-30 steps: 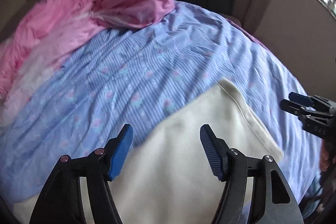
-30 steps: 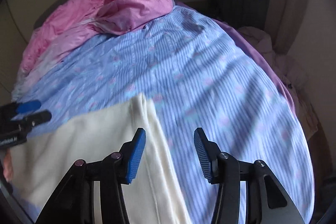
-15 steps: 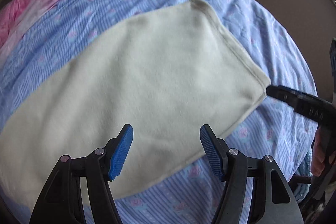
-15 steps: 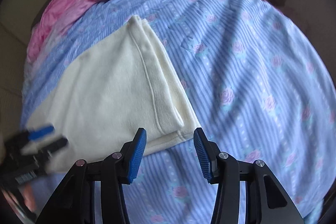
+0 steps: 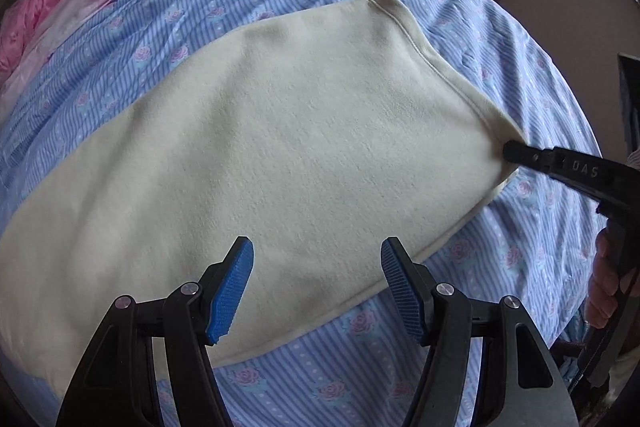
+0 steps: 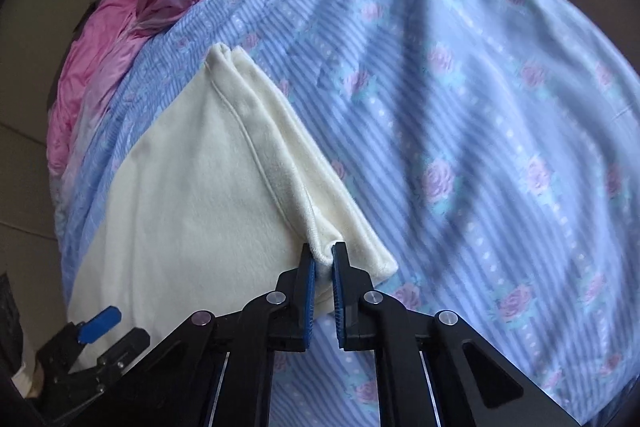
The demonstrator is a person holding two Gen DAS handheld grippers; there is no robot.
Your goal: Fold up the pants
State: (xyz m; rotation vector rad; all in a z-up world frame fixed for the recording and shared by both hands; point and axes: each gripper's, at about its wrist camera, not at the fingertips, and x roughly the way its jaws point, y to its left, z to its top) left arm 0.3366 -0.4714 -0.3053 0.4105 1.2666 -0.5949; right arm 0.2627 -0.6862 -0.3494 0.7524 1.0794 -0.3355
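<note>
Now right hand-held gripper [image 6: 324,259] pinches cream pants [image 6: 192,211] hem corner.

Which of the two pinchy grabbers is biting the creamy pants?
The right gripper. Its blue pads are squeezed shut on the corner of the cream pants. The left gripper is different: its jaws stand wide open over the pants, pinching nothing.

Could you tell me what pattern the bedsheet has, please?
Blue-and-white stripes with pink roses on the bedsheet; clearest in the right wrist view.
</note>
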